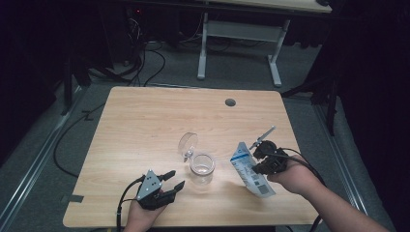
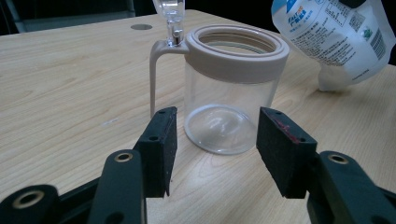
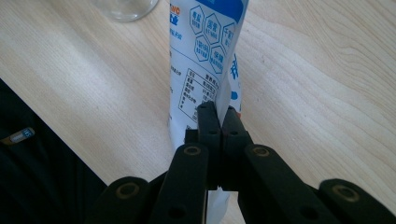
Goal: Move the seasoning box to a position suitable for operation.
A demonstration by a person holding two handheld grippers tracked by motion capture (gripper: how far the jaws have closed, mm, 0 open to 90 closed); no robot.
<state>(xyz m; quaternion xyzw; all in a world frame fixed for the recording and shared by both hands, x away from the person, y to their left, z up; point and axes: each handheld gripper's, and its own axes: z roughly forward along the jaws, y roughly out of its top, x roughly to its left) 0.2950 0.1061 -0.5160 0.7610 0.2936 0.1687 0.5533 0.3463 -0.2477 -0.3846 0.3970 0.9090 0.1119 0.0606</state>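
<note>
Now a white and blue pouch (image 1: pixel 251 169) is pinched tight by the right gripper (image 1: pixel 261 157), just beside the clear jar (image 1: pixel 201 167) on the table (image 1: pixel 145 125). Spread jaws are kept by the left gripper (image 1: pixel 174 181), pointed at the jar.

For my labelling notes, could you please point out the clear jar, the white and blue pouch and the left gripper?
clear jar (image 2: pixel 229 121), left gripper view, on its clear wall.
white and blue pouch (image 3: pixel 198 56), right gripper view, on its printed face.
left gripper (image 1: pixel 175 180), high view, between its fingertips.
</note>
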